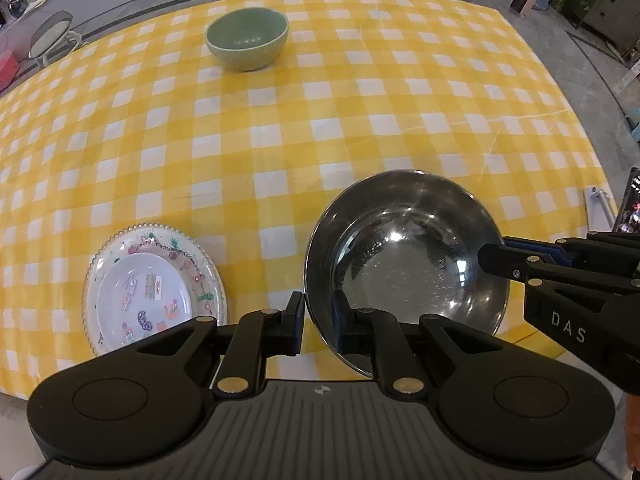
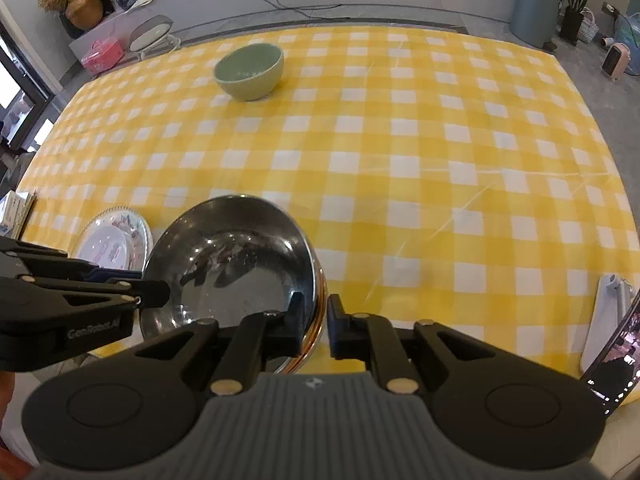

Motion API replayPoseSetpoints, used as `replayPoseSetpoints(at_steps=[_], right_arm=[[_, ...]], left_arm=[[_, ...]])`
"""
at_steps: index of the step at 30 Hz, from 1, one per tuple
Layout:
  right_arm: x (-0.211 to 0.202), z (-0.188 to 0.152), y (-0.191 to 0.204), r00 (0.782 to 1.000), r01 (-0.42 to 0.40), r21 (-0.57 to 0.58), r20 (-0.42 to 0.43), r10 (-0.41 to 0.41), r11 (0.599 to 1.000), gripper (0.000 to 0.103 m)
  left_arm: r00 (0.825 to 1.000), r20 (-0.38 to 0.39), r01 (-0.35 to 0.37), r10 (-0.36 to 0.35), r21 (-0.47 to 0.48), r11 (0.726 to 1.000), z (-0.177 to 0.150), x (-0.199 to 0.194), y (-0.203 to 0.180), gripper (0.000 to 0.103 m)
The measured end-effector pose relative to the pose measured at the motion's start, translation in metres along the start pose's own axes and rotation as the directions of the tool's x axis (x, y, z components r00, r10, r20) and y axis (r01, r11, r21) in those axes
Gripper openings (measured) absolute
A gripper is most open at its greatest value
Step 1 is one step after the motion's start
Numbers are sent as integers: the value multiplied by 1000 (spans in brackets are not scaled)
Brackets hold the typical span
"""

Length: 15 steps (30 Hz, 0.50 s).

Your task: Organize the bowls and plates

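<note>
While the round, shiny stainless-steel bowl (image 1: pixel 404 260) sits near the front edge of the yellow-and-white checked tablecloth (image 1: pixel 280 140), the left gripper (image 1: pixel 318 322) and right gripper (image 2: pixel 316 326) each straddle its rim with narrow jaws, and a small gap shows on both, so neither pad clearly presses. Lifting now could let the slick metal slip, tilt, or knock the patterned plates (image 1: pixel 154 290) just beside it.
</note>
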State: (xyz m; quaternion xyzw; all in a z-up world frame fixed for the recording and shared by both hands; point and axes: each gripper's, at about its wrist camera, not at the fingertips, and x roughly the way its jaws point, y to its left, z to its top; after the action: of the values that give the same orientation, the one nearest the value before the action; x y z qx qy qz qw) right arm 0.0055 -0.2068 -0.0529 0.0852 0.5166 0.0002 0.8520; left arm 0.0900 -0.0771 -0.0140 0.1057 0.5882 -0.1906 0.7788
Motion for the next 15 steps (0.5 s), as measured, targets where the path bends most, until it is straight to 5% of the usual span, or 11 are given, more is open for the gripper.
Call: replayPoseSetpoints(at_steps=[5, 7, 15], right_arm=[[-6, 3, -1, 1000, 1, 11, 29, -1, 1000, 23], [-8, 5, 0, 999, -7, 13, 48, 7, 1000, 37], [-7, 16, 3, 997, -4, 3, 77, 3, 1000, 45]], left_arm=[[999, 48, 15, -16, 18, 1000, 1, -6, 1, 22], [997, 75, 11, -14, 35, 999, 3, -10, 1, 26], [988, 150, 14, -25, 77, 997, 11, -22, 1, 30]])
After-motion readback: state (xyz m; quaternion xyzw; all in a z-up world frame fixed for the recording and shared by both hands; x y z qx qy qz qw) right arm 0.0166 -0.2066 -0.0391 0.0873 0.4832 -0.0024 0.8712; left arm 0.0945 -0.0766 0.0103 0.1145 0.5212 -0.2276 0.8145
